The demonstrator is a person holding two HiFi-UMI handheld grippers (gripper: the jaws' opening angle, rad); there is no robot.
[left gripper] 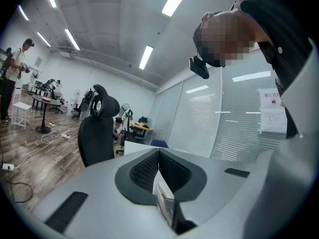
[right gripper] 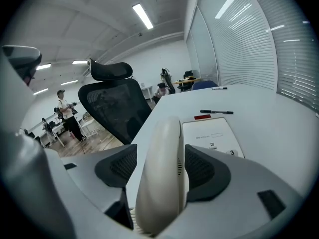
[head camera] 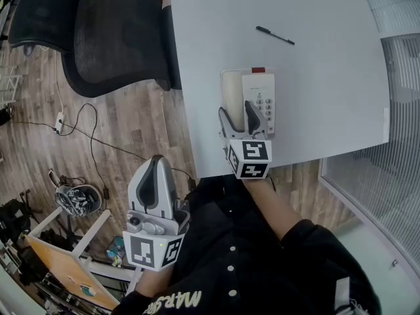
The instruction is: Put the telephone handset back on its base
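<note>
The cream telephone handset (head camera: 233,92) lies in the cradle on the left side of the white base (head camera: 259,100), near the table's front edge. My right gripper (head camera: 236,113) straddles the handset's near end with its jaws wide. In the right gripper view the handset (right gripper: 162,168) runs between the two dark pads, and a strip of table shows beside the left pad (right gripper: 117,166). The base (right gripper: 212,133) lies just to the handset's right. My left gripper (head camera: 155,176) hangs off the table over the floor, shut and empty, its pads (left gripper: 158,168) pressed together.
A black pen (head camera: 275,35) lies on the white table (head camera: 328,110) behind the phone. A black mesh office chair (head camera: 111,31) stands at the table's left side. Cables (head camera: 85,126) trail over the wooden floor. A blinded window wall runs along the right.
</note>
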